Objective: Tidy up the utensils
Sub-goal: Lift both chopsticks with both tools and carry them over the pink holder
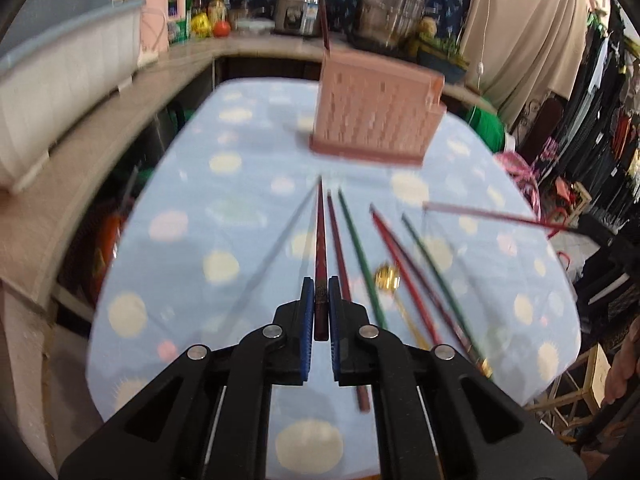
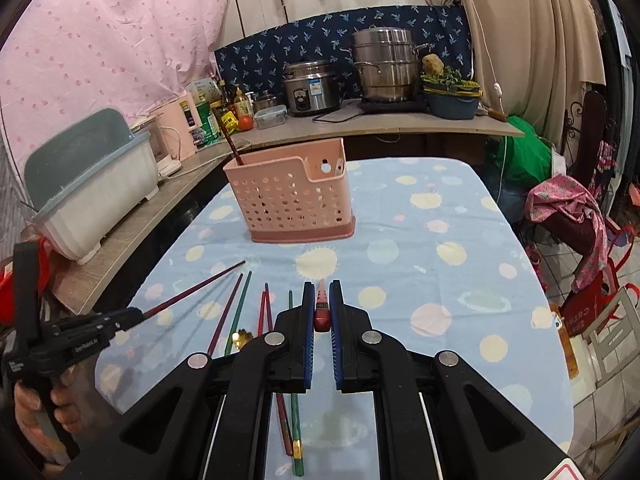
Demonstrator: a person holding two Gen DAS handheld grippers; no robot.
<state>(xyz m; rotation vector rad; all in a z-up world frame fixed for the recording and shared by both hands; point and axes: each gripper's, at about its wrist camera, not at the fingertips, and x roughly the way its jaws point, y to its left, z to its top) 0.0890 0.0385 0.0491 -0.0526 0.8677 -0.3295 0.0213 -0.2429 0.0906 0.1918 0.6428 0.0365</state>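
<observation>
While both sets of jaws stand closed, each grips one dark red chopstick: the left gripper (image 1: 321,300) holds a chopstick (image 1: 320,240) pointing ahead above the counter (image 2: 420,216); the right gripper (image 2: 321,300) holds another (image 2: 322,312) by its thick end. Holder (image 2: 292,200): pink plastic, perforated walls, darker base, upright at mid-counter beyond the loose sticks; one dark chopstick (image 2: 232,144) leans in its left corner. Loose on the cloth, near the left gripper: about six chopsticks (image 2: 234,312), red, maroon and green, roughly parallel; one small gold utensil (image 1: 387,274) among them. Counter: pale blue cloth, pastel spots. Room: rear shelf (image 2: 360,128) with two steel pots (image 2: 384,64); pink sheet (image 2: 100,40) at left.
</observation>
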